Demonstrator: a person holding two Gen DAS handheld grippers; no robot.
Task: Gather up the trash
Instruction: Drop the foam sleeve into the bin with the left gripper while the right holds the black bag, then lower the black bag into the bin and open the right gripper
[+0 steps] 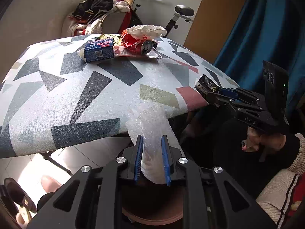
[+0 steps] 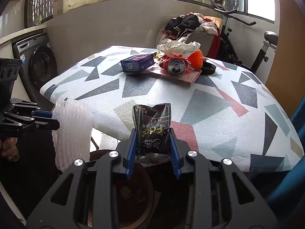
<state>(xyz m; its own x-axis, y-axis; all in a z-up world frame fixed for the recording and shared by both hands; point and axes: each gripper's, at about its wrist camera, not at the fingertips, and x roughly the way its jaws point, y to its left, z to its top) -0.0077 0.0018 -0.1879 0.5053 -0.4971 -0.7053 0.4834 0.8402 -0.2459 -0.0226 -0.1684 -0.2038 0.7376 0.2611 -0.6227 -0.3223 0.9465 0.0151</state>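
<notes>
Patterned table (image 1: 80,87) fills both views. Off its near edge, the left gripper (image 1: 152,159) holds bubble wrap (image 1: 150,126) between its pads, and the right gripper (image 2: 153,148) clamps a black wrapper (image 2: 152,126). Can (image 2: 176,66), blue box (image 2: 136,63) and tissue (image 2: 179,46) lie together at the far side.

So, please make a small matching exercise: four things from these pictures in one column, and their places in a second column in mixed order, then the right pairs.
Things:
1. bubble wrap
2. black packet
3. blue box
4. red can

Places:
A. lying on the table, beside the blue box
B. between the fingers of the left gripper
C. on the table, left of the red can
D. between the fingers of the right gripper

Pairs: 1-B, 2-D, 3-C, 4-A
</notes>
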